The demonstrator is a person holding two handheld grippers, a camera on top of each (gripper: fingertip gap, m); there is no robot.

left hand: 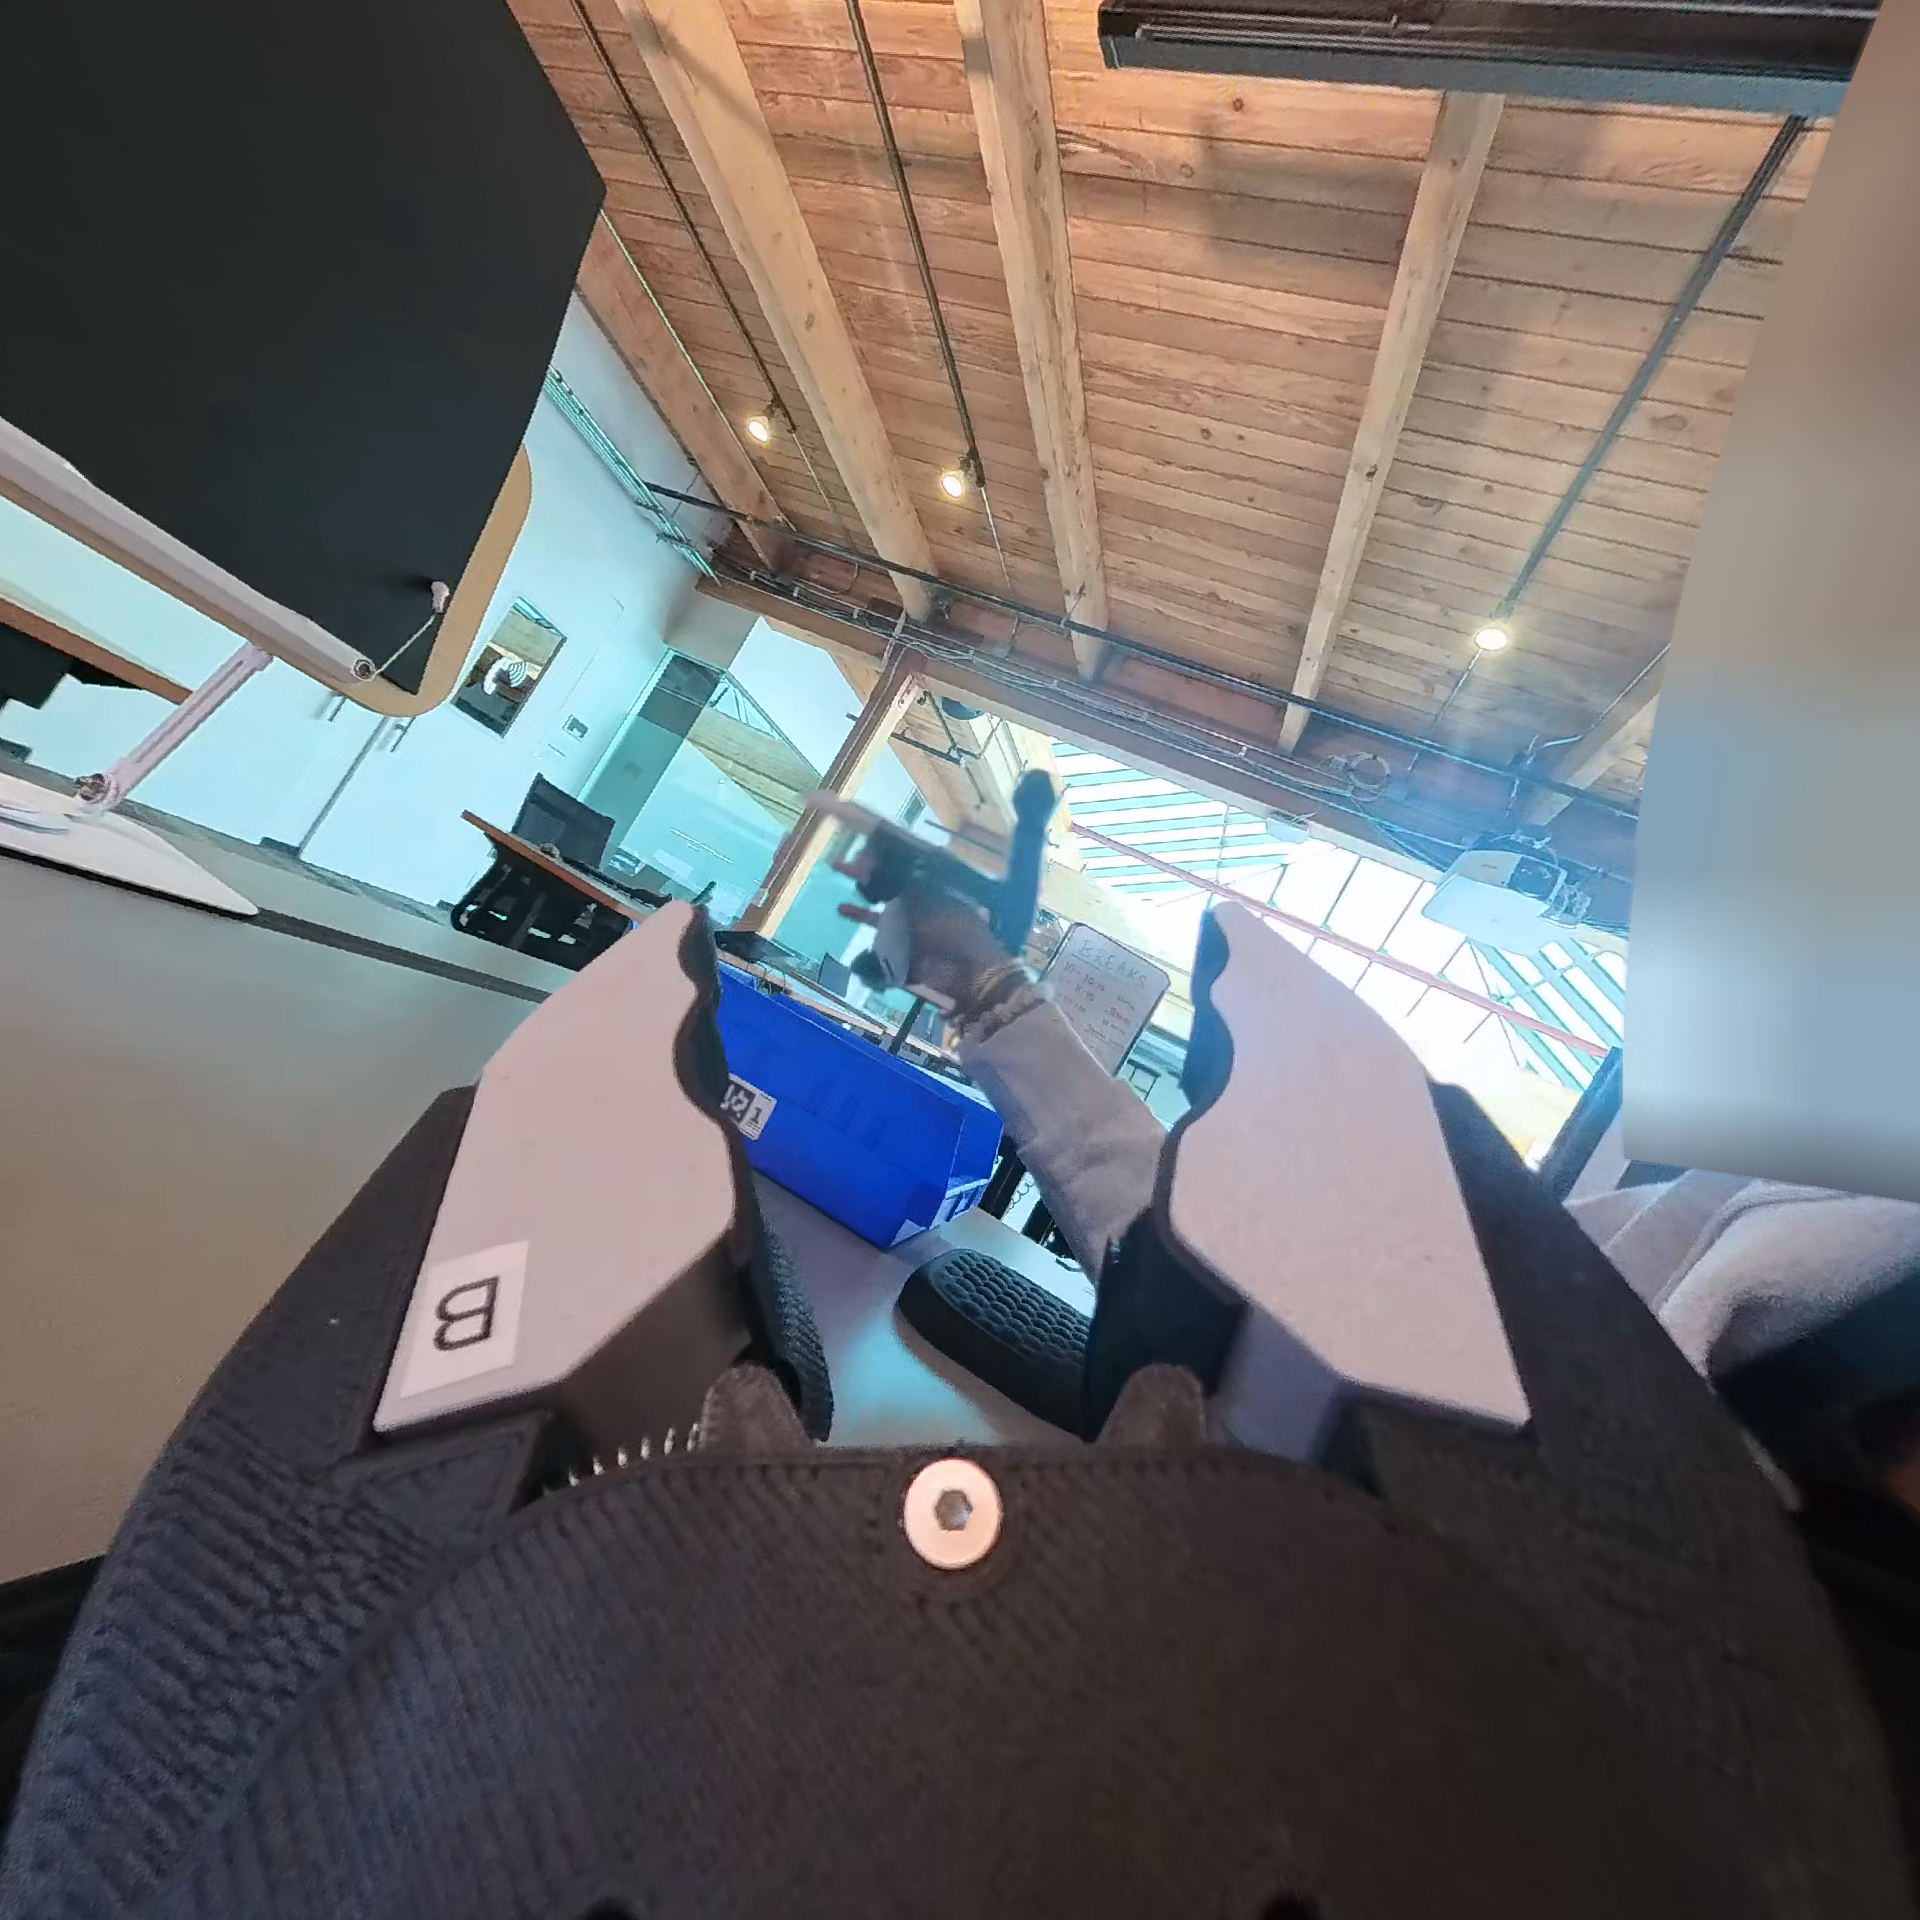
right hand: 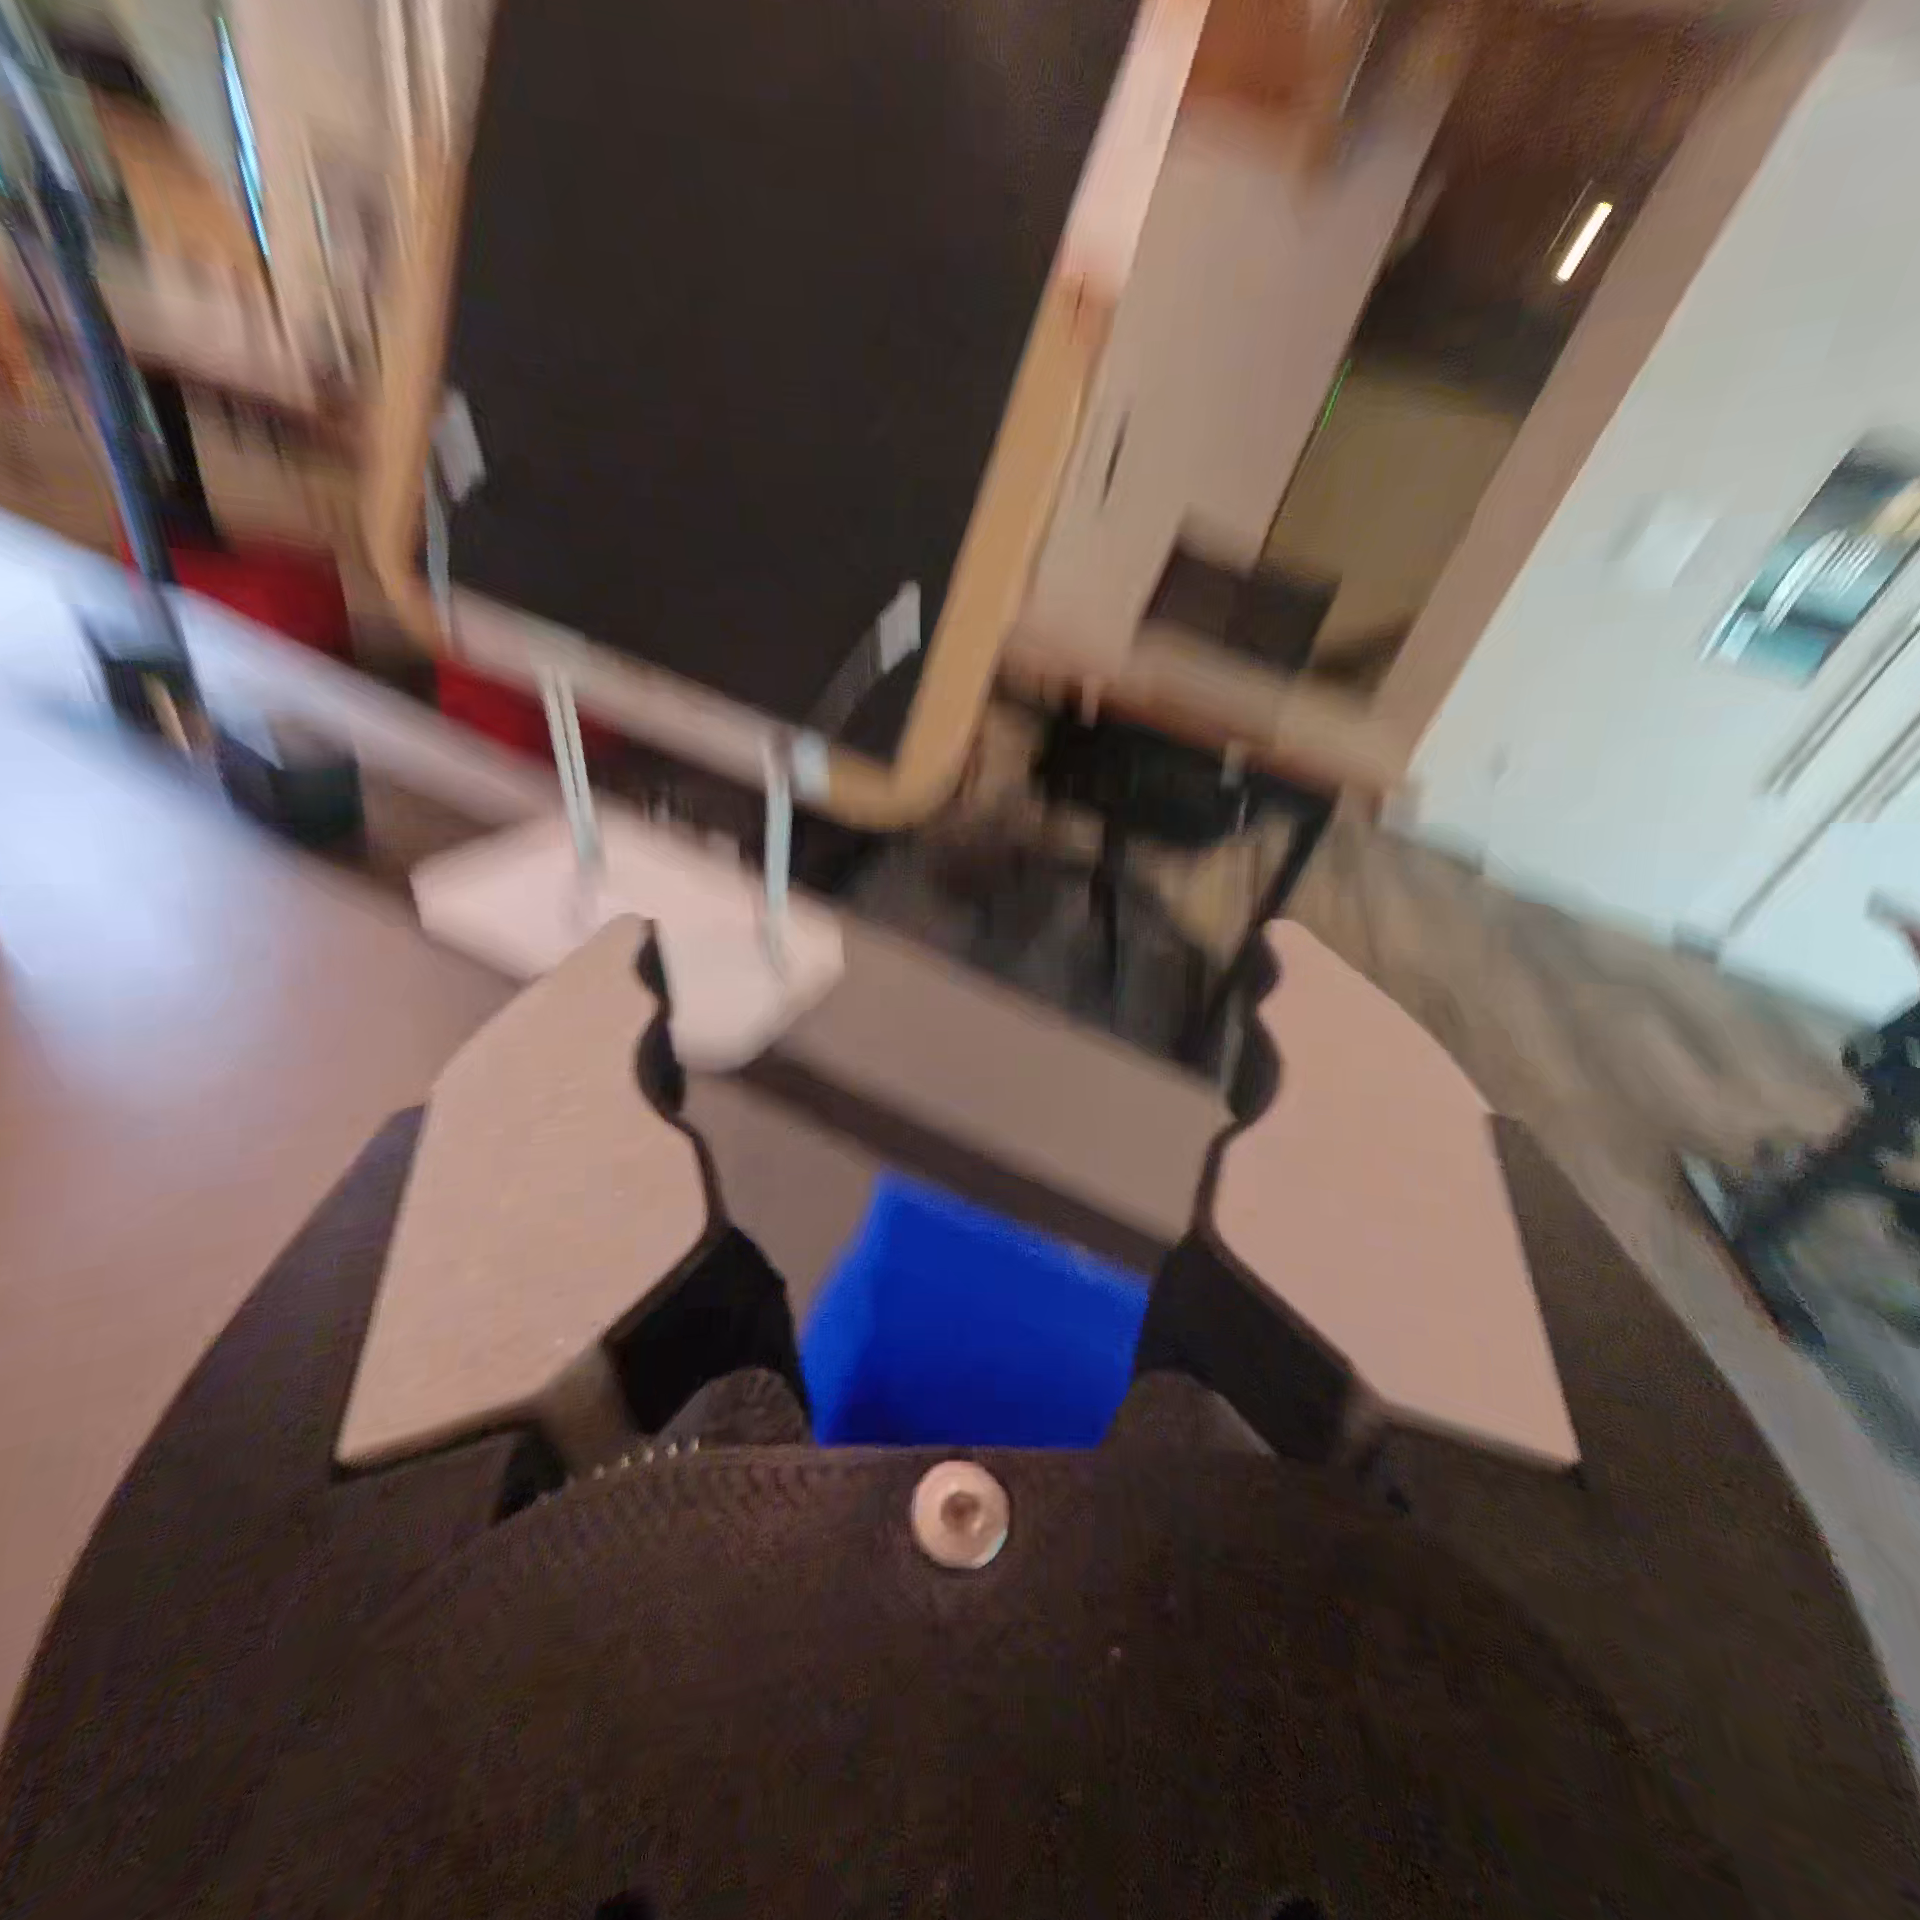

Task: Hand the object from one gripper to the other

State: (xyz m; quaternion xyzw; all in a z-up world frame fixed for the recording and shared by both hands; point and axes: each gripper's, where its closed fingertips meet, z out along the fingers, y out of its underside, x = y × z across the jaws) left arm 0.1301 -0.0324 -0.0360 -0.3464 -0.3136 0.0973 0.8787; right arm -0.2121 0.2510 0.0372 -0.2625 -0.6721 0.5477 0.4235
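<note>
My left gripper (left hand: 956, 925) is open and empty, tilted up toward the ceiling. A black, textured, rounded object (left hand: 997, 1320) lies on the grey table (left hand: 208, 1143) low between its fingers. Beyond it a hand in a grey sleeve (left hand: 1070, 1122) holds the right gripper (left hand: 862, 862) in the air; it is blurred there and I see nothing in it. In the right wrist view, which is motion-blurred, my right gripper (right hand: 956, 945) is open and empty, above the table (right hand: 156, 1091).
A blue plastic bin (left hand: 862, 1132) stands on the table just past the left fingers and shows low between the right fingers (right hand: 966, 1320). A black panel with a wooden rim (left hand: 260, 312) on a white stand (right hand: 623, 914) rises at the table's far side.
</note>
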